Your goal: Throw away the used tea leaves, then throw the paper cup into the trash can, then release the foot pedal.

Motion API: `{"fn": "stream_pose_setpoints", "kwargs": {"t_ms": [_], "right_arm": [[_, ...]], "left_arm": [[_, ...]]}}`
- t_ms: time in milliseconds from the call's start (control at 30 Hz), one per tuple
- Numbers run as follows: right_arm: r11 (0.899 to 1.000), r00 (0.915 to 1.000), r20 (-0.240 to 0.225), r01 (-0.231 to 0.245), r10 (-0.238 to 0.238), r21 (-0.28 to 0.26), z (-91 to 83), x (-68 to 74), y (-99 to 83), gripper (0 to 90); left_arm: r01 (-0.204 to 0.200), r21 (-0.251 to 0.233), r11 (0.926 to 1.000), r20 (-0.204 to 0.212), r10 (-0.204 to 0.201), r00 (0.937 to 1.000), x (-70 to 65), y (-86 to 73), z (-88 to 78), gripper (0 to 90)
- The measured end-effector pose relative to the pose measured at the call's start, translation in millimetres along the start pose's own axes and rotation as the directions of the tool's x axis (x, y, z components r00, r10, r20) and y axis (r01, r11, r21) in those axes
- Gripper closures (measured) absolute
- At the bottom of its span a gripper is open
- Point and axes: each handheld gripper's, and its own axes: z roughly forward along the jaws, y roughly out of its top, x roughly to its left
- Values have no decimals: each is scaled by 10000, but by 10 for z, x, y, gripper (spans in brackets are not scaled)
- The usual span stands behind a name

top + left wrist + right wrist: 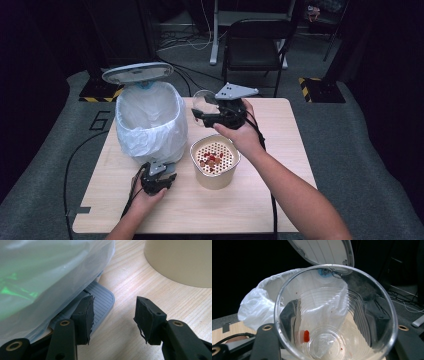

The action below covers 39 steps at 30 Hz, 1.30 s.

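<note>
A white bin [150,120] lined with a plastic bag stands at the table's left, its grey lid [137,72] raised. My left gripper [157,180] sits low at the bin's foot. Its jaws stand apart over bare wood, and the left finger [85,315] rests on the grey ribbed pedal [102,300]. My right gripper [212,112] is shut on a clear plastic cup [202,100], held tilted in the air beside the bin's rim. Inside the cup [362,290] one red bit [306,336] clings near the bottom. The bin's lid [324,250] and bag [262,302] lie beyond it.
A beige tub [215,172] with a perforated insert holding red pieces [212,159] stands mid-table, right of the left gripper; its wall [180,262] is close by. The wooden table [280,200] extends to the right. A black chair [255,45] stands behind.
</note>
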Motion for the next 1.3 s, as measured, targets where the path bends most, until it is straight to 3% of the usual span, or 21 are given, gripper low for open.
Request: {"fn": "stream_pose_setpoints", "kwargs": {"t_ms": [367,400,467,567,600,1300], "right_arm": [[9998,9990,-428,-91,84,-173,223,-95,241,383],[9998,9989,-462,-113,105,-158,237,-94,254,383],[9998,9986,-513,-111,104,-141,276,-90,290,383],[9999,9979,-639,-128,121,-115,330,-87,342,383],[9998,9974,-699,-175,167,-98,347,-84,358,382],[9993,9920,-1224,-285,310,220,716,68,523,372]], "left_arm": [[114,22,9999,33,-114,9999,-3,-3,-5,498],[322,-141,9994,50,-321,9995,-16,-6,6,498],[69,-125,9999,8,-69,10000,1,0,3,498],[7,-126,9999,-15,-7,10000,3,1,2,498],[301,-152,9994,36,-301,9995,-15,-5,6,498],[300,-17,9995,77,-300,9995,-11,2,-4,498]]}}
